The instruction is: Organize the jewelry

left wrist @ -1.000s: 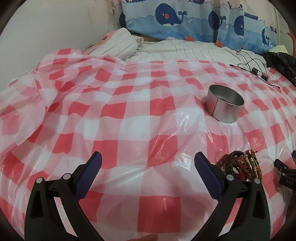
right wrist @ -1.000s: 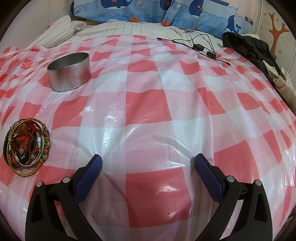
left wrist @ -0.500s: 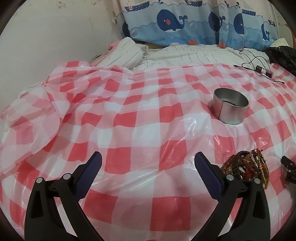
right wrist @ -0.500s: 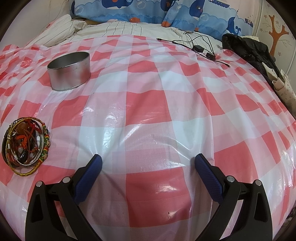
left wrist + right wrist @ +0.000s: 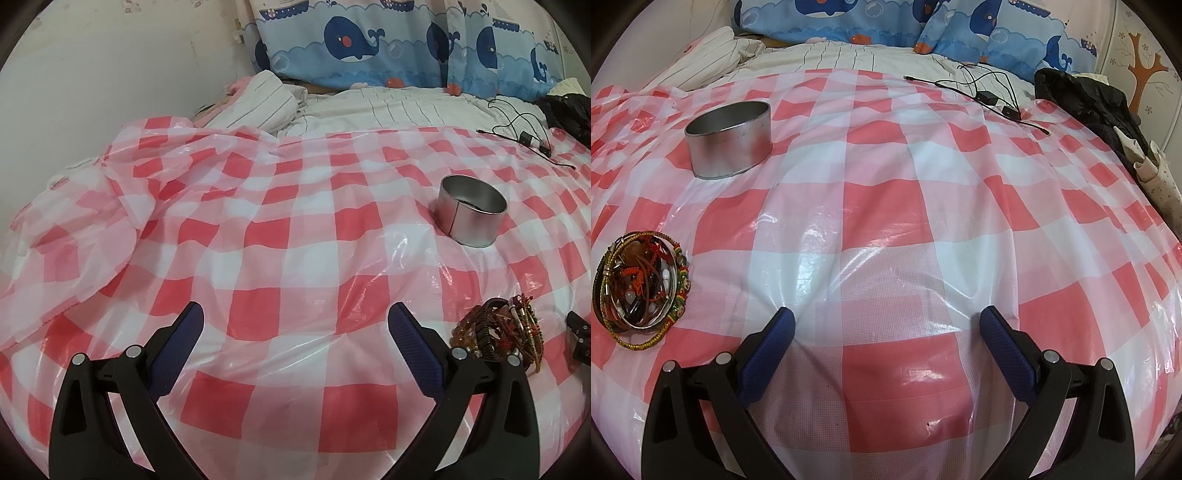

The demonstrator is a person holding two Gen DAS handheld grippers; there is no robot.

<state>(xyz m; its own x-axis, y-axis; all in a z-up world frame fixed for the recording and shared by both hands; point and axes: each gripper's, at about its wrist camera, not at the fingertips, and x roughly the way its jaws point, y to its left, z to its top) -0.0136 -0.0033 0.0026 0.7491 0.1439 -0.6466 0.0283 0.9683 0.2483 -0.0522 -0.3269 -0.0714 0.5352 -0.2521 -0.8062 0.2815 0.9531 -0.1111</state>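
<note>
A heap of bracelets and bangles (image 5: 498, 334) lies on the red-and-white checked plastic sheet, just right of my left gripper's right finger; it also shows at the far left in the right wrist view (image 5: 641, 286). A round silver tin (image 5: 470, 209), open on top, stands beyond the heap; it shows in the right wrist view (image 5: 729, 138) at upper left. My left gripper (image 5: 295, 321) is open and empty above the sheet. My right gripper (image 5: 886, 325) is open and empty, to the right of the heap.
A black cable with small boxes (image 5: 990, 96) lies at the far side of the sheet. Dark clothing (image 5: 1093, 107) is piled at the right. Whale-print pillows (image 5: 369, 44) and striped bedding (image 5: 388, 110) lie behind. The sheet is rumpled at the left (image 5: 92, 221).
The left gripper has pulled back and tilted up, so more wall and pillow show and the tin looks farther away. The right gripper has shifted slightly; the heap sits a bit further left.
</note>
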